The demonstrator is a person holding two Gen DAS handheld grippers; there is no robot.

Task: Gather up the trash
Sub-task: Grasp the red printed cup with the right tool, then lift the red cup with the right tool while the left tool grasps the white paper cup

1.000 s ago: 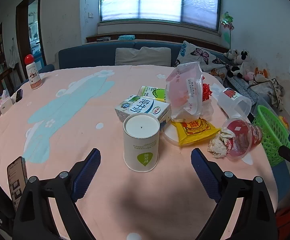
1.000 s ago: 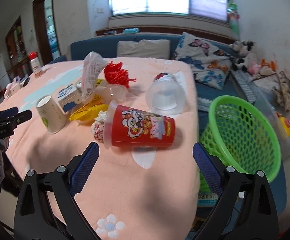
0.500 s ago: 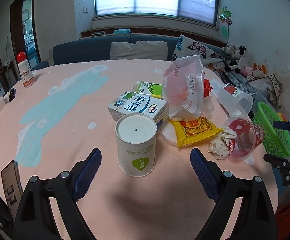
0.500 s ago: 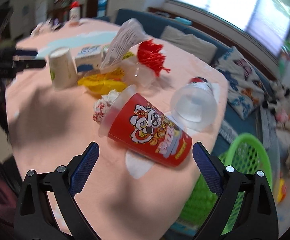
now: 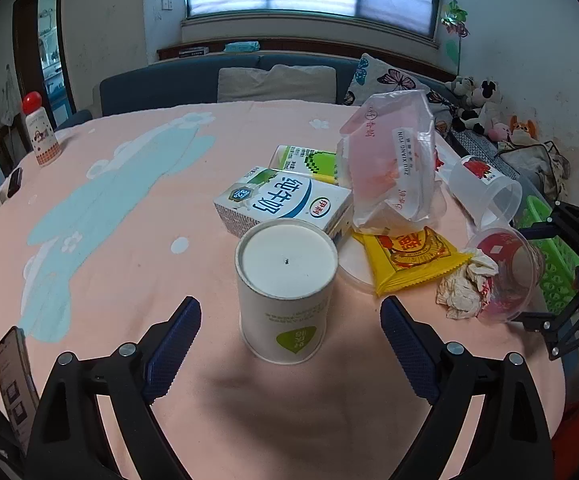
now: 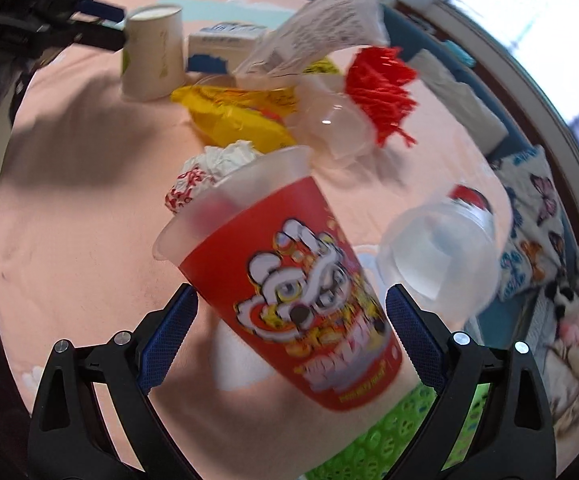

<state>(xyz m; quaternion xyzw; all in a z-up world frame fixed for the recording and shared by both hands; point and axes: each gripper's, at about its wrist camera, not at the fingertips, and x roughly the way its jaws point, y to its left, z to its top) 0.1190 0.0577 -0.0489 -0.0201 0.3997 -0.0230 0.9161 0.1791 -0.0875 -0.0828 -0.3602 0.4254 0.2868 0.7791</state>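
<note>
Cup point(image 6: 289, 300) lies on its side between your R gripper point(image 6: 291, 316) fingers, jaws wide open, axis running 10 to 4 o'clock, rim at 10. Basket point(image 6: 389, 436) sits at 5. L gripper point(image 5: 289, 344) open too, paper cup point(image 5: 285, 292) at 12.

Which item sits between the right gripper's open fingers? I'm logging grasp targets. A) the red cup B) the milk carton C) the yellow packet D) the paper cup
A: the red cup lies on its side between the open fingers of the right gripper, not yet clamped.
</note>
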